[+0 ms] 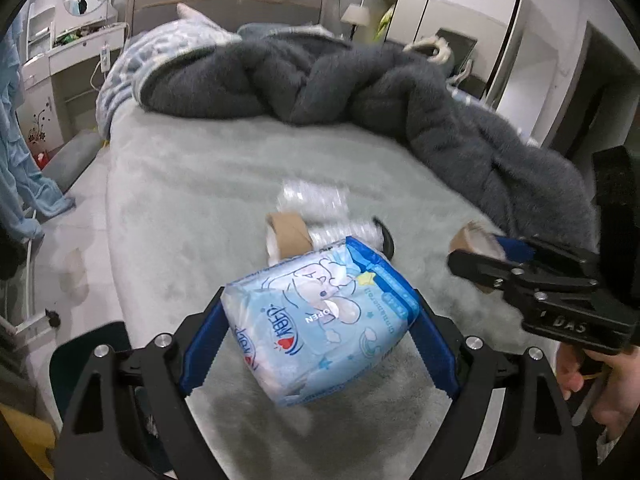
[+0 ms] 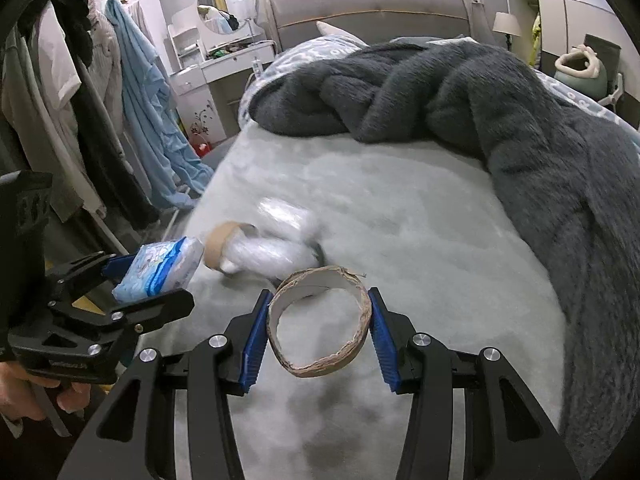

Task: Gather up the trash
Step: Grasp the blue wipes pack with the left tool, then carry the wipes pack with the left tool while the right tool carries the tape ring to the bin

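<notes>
My left gripper [image 1: 320,316] is shut on a light-blue tissue pack [image 1: 320,320] with cartoon print, held above the bed; it also shows in the right wrist view [image 2: 160,272]. My right gripper [image 2: 318,320] is shut on a brown cardboard tape ring [image 2: 320,320], squeezed oval, also held above the bed; the ring shows partly in the left wrist view [image 1: 472,240]. A second cardboard roll [image 1: 288,236] [image 2: 224,244] lies on the bed with crumpled clear plastic wrap [image 1: 316,204] [image 2: 280,240] beside it.
The bed [image 1: 208,184] has a pale grey-green fleece cover. A dark grey fluffy blanket [image 2: 500,120] is heaped across its far and right side. Clothes hang on a rack [image 2: 80,100] left of the bed. A white dressing table [image 2: 224,56] stands beyond.
</notes>
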`<state>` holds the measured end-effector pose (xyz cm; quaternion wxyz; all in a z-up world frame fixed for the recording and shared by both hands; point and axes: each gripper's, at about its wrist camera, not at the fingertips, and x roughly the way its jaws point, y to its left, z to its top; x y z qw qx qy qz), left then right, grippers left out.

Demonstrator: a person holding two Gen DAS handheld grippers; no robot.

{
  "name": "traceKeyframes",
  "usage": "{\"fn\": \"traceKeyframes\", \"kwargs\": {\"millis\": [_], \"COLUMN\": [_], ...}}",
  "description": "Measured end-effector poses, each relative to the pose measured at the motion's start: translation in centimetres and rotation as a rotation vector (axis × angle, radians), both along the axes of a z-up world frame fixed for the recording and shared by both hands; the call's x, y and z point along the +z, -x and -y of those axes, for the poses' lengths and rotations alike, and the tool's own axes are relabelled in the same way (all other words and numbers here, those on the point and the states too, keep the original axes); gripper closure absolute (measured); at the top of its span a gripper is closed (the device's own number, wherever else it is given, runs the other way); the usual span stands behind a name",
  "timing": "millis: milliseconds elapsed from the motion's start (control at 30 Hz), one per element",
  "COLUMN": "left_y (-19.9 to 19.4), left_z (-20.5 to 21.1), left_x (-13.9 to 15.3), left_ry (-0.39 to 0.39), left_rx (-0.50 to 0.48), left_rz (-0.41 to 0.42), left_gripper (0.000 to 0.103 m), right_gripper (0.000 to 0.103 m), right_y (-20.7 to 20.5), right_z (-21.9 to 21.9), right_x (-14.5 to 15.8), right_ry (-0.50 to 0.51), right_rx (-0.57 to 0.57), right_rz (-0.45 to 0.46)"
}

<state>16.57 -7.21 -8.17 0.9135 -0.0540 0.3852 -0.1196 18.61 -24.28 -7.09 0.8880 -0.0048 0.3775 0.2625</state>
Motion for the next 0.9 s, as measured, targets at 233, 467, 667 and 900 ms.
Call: {"fn": "traceKeyframes", "kwargs": {"millis": [233, 467, 667, 900], "left_y": [0.8, 1.0, 1.3, 1.7], "left_z": [-3.8, -7.9, -11.3, -14.7], "left_x": [1.4, 0.9, -0.7, -3.2], "left_ry": [0.021, 0.044, 0.068, 0.034], "left_rx": [0.042, 0.101, 0.145, 0.194], "left_rz": [0.045, 0.004, -0.063, -0.138], "left_gripper": [0.016, 0.016, 0.016, 0.016], "right_gripper": [0.055, 0.055, 0.055, 0.055], "right_y": [0.0, 0.3, 0.7, 1.4], "right_z": [-4.0, -8.2, -12.0, -16.9], "right_x": [1.6, 3.0, 4.1, 4.6], "right_ry": [0.006, 0.036, 0.052, 0.073], "right_rx": [0.046, 0.096, 0.143, 0.206], "right_rz": [0.015, 0.039, 0.055, 0.061]}}
